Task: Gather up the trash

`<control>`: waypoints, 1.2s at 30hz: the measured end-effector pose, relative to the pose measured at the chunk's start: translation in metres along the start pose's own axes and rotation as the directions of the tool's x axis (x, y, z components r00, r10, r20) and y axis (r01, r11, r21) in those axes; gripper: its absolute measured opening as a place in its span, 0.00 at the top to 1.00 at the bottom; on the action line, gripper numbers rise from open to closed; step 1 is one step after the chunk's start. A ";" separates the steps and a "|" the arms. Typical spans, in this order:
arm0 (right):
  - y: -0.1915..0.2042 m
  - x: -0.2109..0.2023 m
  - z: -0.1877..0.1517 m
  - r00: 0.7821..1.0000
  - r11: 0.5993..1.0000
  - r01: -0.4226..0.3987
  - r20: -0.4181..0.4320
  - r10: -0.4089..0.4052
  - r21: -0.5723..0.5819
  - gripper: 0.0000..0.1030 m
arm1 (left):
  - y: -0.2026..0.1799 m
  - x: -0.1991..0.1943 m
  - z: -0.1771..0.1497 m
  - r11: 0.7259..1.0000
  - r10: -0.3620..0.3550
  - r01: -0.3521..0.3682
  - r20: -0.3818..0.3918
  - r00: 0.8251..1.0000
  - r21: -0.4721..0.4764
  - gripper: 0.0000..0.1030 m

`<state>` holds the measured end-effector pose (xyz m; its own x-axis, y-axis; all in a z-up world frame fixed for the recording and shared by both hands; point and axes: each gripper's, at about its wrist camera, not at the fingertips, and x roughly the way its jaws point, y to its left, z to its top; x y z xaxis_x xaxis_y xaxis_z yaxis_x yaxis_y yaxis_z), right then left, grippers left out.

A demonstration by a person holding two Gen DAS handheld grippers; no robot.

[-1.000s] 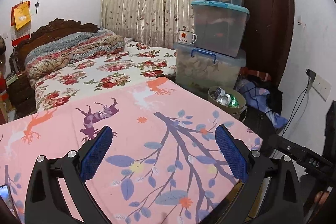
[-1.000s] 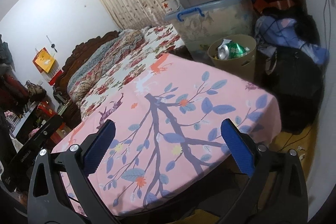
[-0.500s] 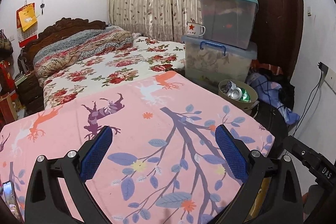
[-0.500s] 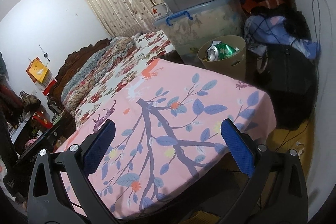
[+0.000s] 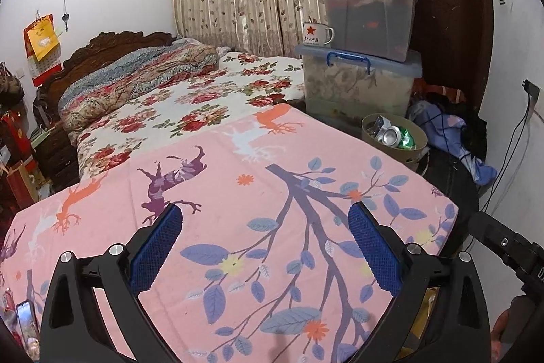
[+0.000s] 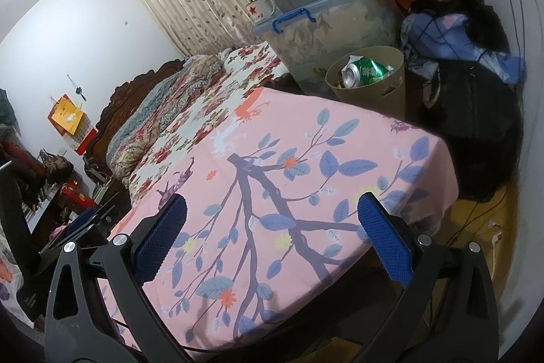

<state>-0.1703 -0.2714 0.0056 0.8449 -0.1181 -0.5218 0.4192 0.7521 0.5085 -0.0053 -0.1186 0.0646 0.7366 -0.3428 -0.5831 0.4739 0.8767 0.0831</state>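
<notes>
Two sets of tongs are hovering over the pink cloth, and both are spread wide with nothing between the blue pads: the left tongs [image 5: 265, 257] and the right tongs [image 6: 273, 238] are each looking across the bench [image 5: 289, 227], which is covered by a sheet printed with branches and leaves. No loose trash is showing on that sheet from either wrist view. A phone [image 5: 25, 320] is lying at the near left edge; I judge it is not trash and should be left alone.

Past the far right corner of the bench, the tan bin [image 6: 391, 84] is standing on the floor, just beside the stacked plastic boxes [image 5: 360, 84]. It is already holding a crushed green can [image 6: 362, 72] and some other scraps.

To my eye the collecting is nearly or wholly finished, so the sensible thing now is scanning the bench edges and the floor by the bin for anything missed. If a piece is turning up, the nearer tongs should be coming down over it with pads straddling it, closing gently, then releasing low inside the rim, clear of the cables by the wall.
</notes>
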 end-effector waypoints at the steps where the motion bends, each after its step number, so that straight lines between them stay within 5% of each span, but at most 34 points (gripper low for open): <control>1: 0.001 0.000 0.000 1.000 1.000 -0.002 -0.002 0.002 -0.003 0.03 | 0.001 0.001 0.000 1.000 -0.001 0.001 -0.009 1.000 -0.002 0.08; 36: 0.011 -0.009 -0.003 0.999 0.999 -0.018 0.030 0.019 -0.029 0.03 | 0.009 -0.004 -0.002 0.994 0.108 -0.108 0.026 0.994 0.016 0.08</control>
<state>-0.1739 -0.2600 0.0136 0.8623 -0.1229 -0.4913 0.3940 0.7724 0.4982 -0.0047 -0.1088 0.0662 0.7958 -0.2550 -0.5493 0.3988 0.9033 0.1584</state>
